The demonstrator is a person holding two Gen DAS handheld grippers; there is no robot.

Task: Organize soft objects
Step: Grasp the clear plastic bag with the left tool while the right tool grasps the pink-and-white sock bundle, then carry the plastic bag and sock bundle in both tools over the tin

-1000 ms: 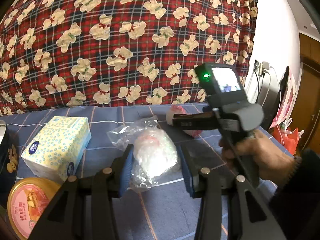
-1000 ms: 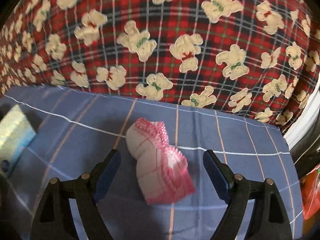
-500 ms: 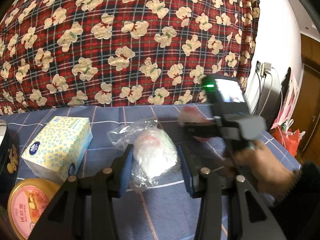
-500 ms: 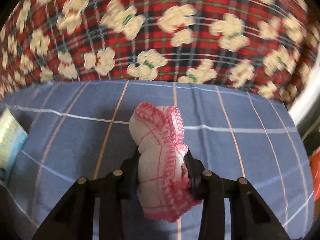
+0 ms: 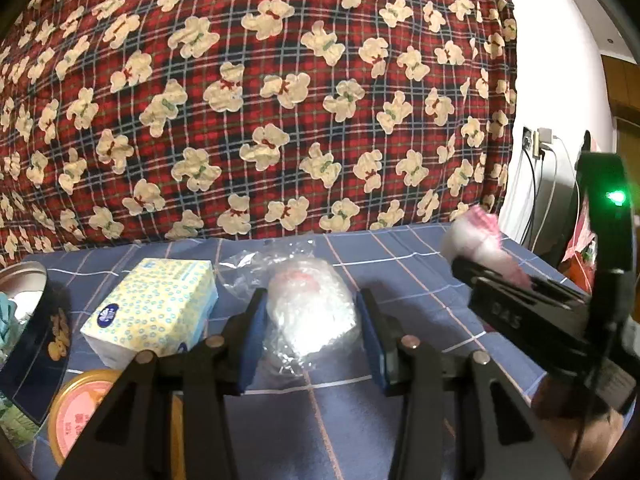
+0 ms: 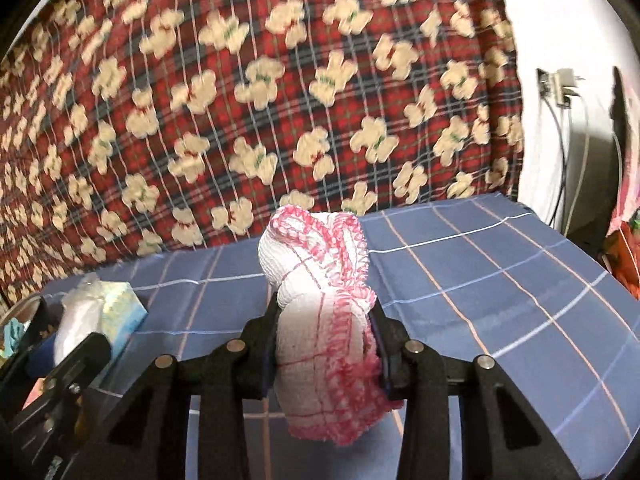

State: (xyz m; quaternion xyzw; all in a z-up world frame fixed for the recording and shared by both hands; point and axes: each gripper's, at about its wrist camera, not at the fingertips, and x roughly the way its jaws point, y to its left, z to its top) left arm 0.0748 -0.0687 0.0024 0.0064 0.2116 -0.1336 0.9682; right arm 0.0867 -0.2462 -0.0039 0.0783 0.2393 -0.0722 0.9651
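Right gripper, jaws wide a second ago, now clamps the pink-edged cloth, lifted; left gripper still grips the plastic-wrapped bundle.

White cloth edged pink — red-plaid bear blanket — blue-checked sheet.

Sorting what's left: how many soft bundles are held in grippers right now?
2. A plastic-wrapped bundle sits between the left gripper pads; the pink-edged cloth is clamped in the right gripper. Others may be hidden.
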